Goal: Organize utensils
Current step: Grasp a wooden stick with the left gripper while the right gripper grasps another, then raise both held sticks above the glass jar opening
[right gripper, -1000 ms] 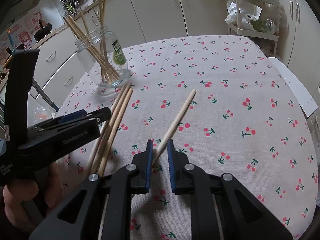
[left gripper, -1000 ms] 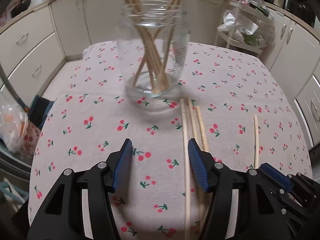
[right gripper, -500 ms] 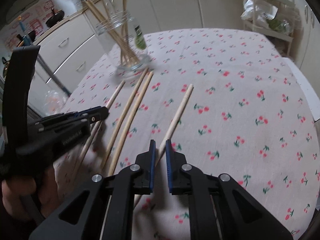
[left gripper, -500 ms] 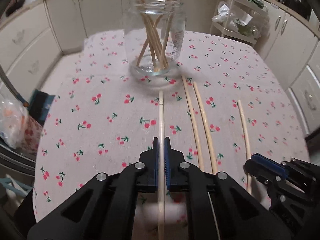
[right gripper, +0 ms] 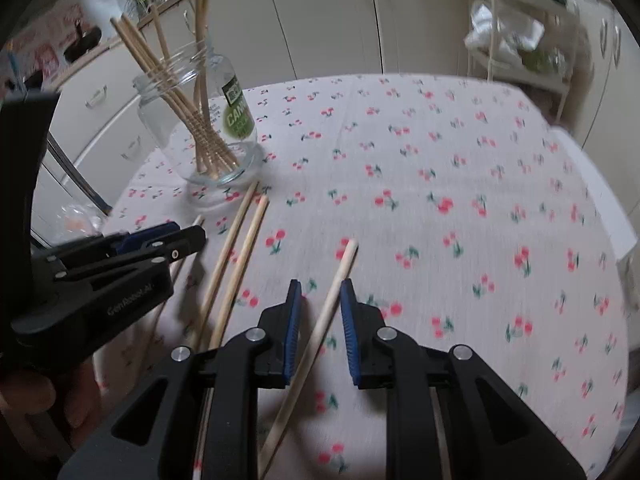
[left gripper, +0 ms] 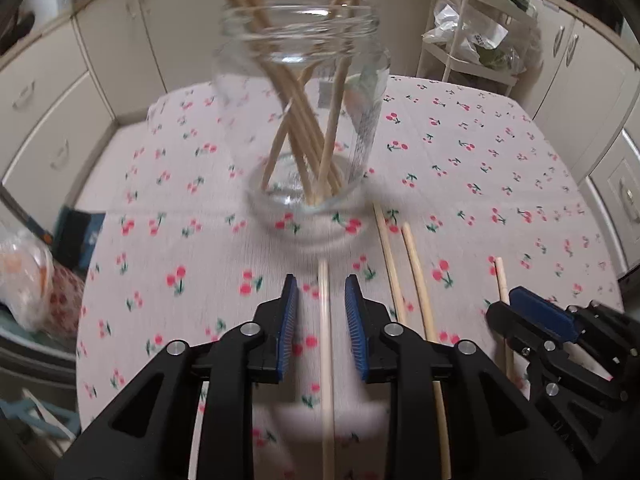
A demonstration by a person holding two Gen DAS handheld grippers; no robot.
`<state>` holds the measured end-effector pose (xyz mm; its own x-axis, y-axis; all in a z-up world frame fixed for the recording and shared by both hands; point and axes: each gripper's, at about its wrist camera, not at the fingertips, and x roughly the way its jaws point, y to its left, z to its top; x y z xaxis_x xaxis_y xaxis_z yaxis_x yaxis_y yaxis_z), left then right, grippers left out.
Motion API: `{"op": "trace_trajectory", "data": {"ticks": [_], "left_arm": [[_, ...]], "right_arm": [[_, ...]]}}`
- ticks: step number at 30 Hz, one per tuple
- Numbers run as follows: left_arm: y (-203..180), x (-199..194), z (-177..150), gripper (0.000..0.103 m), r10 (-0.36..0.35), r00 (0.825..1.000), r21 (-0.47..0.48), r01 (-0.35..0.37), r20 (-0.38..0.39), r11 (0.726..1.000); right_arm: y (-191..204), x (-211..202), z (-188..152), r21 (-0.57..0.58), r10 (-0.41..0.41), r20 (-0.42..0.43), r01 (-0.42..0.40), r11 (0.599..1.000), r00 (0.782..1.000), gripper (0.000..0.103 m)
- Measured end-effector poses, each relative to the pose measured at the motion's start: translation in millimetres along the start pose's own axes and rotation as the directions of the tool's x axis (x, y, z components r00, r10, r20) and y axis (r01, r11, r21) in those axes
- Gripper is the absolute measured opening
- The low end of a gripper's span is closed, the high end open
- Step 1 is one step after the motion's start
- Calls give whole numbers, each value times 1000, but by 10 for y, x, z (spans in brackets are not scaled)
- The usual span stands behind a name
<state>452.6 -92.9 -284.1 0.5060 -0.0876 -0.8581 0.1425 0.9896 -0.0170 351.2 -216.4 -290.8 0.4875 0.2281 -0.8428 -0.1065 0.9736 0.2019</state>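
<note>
A clear glass jar (left gripper: 304, 120) (right gripper: 200, 128) holding several wooden chopsticks stands on the cherry-print tablecloth (left gripper: 480, 152). My left gripper (left gripper: 322, 280) points at the jar, and its jaws are opening. One chopstick (left gripper: 326, 340) lies between them with a gap on each side. My right gripper (right gripper: 320, 282) has its jaws narrowly apart. Another chopstick (right gripper: 340, 276) crosses the gap at a slant, and the pads are not pressing it. Two more chopsticks (right gripper: 240, 248) (left gripper: 416, 272) lie side by side between the two grippers. Each gripper shows in the other's view.
Cream cupboards (left gripper: 60, 112) ring the table. A white wire rack (left gripper: 472, 40) with bags stands at the back right. A plastic bag (left gripper: 24, 272) sits off the table's left edge. A person's hand (right gripper: 32, 392) holds the left gripper.
The left jaws opened wide, then shut on a chopstick, and have now parted off it. Both grippers have slid forward along their sticks toward the jar. The right jaws stand slightly wider.
</note>
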Motion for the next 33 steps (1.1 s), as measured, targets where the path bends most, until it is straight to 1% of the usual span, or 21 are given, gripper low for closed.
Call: {"op": "trace_trajectory", "data": {"ticks": [1,4,8,10,11,12,15,16,18,19,20,22,24,26,27,28,29,30,31,32,33], "left_arm": [[-3,10,16,5,-9,1000,8,9,0,1000],[13,-11,9,5,-35,999,17,35,-4,999],[76,-36,-14,5,-68,997,17,68,-25,998],[101,-29,0,6,-74,997,9,74,-37,997],[94,-26,9,7,-67,997,11,68,-40,998],[103,-24,2,8,-65,997,12,65,-40,998],[64,-17,4,13,-50,998,25,51,-33,998],[24,-15,-2,13,-31,999,41,33,-26,999],[-29,-22,-17,12,-6,1000,65,7,-14,998],[-50,-29,-24,5,-10,1000,78,11,-13,997],[-65,-38,-24,5,-17,1000,79,18,-16,997],[-56,-82,-41,5,-20,1000,72,21,-15,997],[-28,-163,-66,5,-22,1000,62,22,0,998],[47,-321,-86,5,-35,999,35,33,39,999],[81,-403,-91,5,-47,997,22,46,62,999],[146,-560,-82,5,-75,990,0,75,116,997],[184,-670,-73,5,-92,984,-12,95,155,995],[228,-785,-62,5,-112,974,-24,119,196,993],[294,-966,-43,5,-138,956,-40,153,260,987],[327,-1074,-27,5,-147,943,-49,169,297,984],[404,-1301,3,5,-156,916,-66,193,370,979]], "right_arm": [[-1,13,10,-10,15,-8,-15,1000,1000,9],[-28,-9,14,-29,24,-21,-24,999,1000,6],[-115,-13,62,14,39,-57,-38,999,998,7],[-96,-5,92,3,21,-61,-21,1000,998,10],[-76,2,96,-8,23,-62,-24,1000,998,18],[-40,3,93,-25,15,-64,-17,1000,998,21],[100,25,65,-113,-51,-53,45,993,997,22],[133,30,48,-138,-63,-44,56,989,997,21],[147,32,27,-143,-47,-39,41,989,998,8],[138,29,27,-133,-41,-39,35,990,998,6],[123,21,30,-117,-34,-40,29,993,999,6],[16,-1,40,-19,37,-55,-38,999,998,6],[-15,-101,36,29,83,-13,-82,996,997,6],[-36,-266,35,69,156,62,-161,985,986,6],[-47,-411,50,89,180,129,-193,977,975,6],[-53,-493,59,99,191,166,-209,973,967,6],[-61,-613,85,114,210,218,-238,964,953,6],[-67,-751,120,130,215,281,-259,957,935,6],[-71,-871,153,141,214,331,-273,952,919,6],[-71,-960,184,148,213,365,-282,948,906,6],[-59,-1083,219,153,201,412,-285,946,889,6]]}}
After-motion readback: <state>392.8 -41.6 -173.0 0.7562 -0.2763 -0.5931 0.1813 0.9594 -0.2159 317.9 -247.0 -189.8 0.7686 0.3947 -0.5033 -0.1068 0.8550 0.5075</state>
